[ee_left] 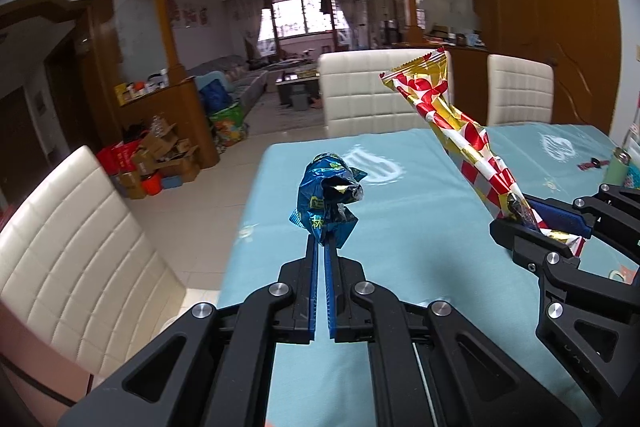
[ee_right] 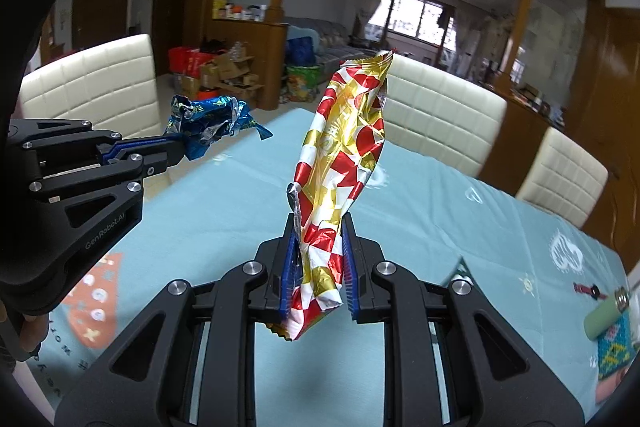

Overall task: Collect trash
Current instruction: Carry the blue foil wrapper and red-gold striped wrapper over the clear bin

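Observation:
My left gripper [ee_left: 322,242] is shut on a crumpled blue wrapper [ee_left: 326,193], which sticks up from its tips above the light blue tablecloth [ee_left: 400,227]. To its right, my right gripper [ee_left: 536,219] is shut on the lower end of a long red, white and gold snack wrapper [ee_left: 448,123] that leans up and to the left. In the right wrist view the red and gold wrapper [ee_right: 344,155] stands upright between the blue pads, held by my right gripper [ee_right: 320,227]. At the left of that view, my left gripper [ee_right: 182,147] carries the blue wrapper [ee_right: 208,123].
Cream padded chairs [ee_left: 72,247] [ee_left: 372,95] [ee_right: 440,115] stand around the table. A green bottle [ee_right: 606,313] and a small red and black object [ee_right: 586,291] lie near the table's right end. Boxes and red bags [ee_left: 152,159] are piled on the floor beyond.

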{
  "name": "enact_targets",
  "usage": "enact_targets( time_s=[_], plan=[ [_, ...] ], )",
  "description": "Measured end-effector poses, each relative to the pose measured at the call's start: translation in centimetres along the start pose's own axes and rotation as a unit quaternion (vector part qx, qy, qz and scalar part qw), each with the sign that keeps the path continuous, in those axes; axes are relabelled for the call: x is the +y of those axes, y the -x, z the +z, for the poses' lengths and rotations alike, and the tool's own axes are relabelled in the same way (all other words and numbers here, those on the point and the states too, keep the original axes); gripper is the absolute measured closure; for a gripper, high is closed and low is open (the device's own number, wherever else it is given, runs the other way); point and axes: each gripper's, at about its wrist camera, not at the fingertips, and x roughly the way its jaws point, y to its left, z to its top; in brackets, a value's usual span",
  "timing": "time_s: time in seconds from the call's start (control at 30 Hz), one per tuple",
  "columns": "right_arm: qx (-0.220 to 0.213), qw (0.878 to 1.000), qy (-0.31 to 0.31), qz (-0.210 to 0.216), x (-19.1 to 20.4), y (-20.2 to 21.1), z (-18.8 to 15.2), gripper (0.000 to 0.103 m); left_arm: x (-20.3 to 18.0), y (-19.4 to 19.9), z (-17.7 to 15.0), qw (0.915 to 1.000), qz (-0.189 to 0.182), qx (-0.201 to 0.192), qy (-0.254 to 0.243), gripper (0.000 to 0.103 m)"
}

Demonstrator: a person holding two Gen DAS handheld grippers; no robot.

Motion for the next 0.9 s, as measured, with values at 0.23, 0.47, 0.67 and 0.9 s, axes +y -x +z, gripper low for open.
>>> enact_targets(
  time_s=[0.23, 0.47, 0.67, 0.9],
  plan=[
    [0.002, 0.999, 0.031, 0.035, 5.0, -1.3, 1.0, 0.081, 4.3, 0.2, -1.9, 0.9993, 0.029, 0.011, 0.019, 0.099],
    [0.009, 0.995, 0.060, 0.073, 9.6, -3.2, 2.0, 0.081, 8.6, -0.1, -3.8, 0.9967, 0.067, 0.025, 0.040, 0.099],
    [0.014, 0.991, 0.089, 0.103, 13.6, -4.4, 2.8, 0.081, 13.0, -0.3, -5.6, 0.9923, 0.096, 0.041, 0.067, 0.099],
    [0.015, 0.985, 0.119, 0.123, 17.8, -5.4, 4.0, 0.081, 16.9, -0.2, -7.4, 0.9864, 0.125, 0.054, 0.092, 0.099]
  ],
)
